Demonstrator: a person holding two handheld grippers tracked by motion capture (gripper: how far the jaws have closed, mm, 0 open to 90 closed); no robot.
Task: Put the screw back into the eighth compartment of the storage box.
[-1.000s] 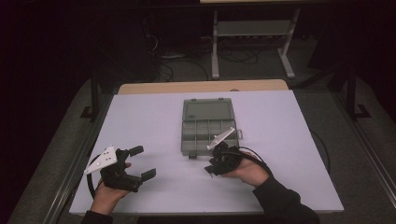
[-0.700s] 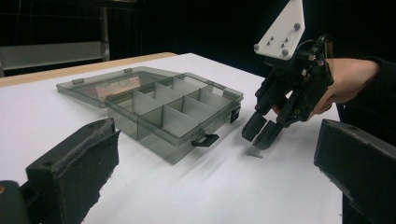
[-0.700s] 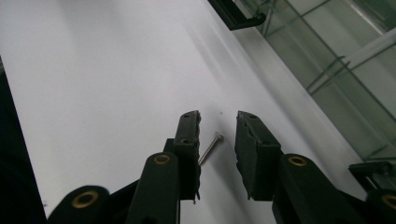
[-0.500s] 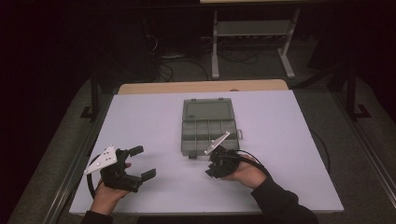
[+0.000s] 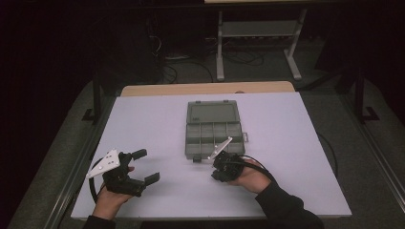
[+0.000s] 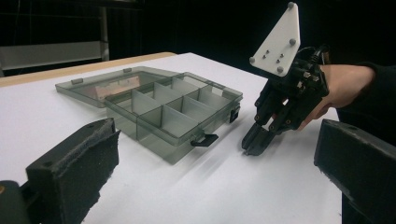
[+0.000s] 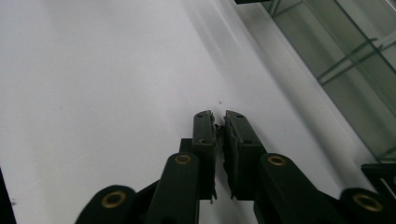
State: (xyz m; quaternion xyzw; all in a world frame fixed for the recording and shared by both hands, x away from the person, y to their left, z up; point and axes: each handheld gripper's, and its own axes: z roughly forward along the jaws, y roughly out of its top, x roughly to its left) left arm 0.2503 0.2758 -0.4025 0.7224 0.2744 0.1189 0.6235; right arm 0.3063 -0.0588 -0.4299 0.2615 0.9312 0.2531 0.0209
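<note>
My right gripper (image 5: 216,172) is clenched on nothing just beside the open compartment box (image 5: 213,130); my left gripper (image 5: 145,166) gapes wide.

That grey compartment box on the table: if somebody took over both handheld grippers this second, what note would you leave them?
Left gripper: jaws wide open, holding nothing, near the table's front left.
Right gripper: jaws shut on nothing, tips pointing down at the white table just in front of the box.
Compartment box: mid-table, lid already open and lying flat behind it; the compartments look empty.
Done: box opened.
Left: unclear, probably closing it or working the front latches.
</note>
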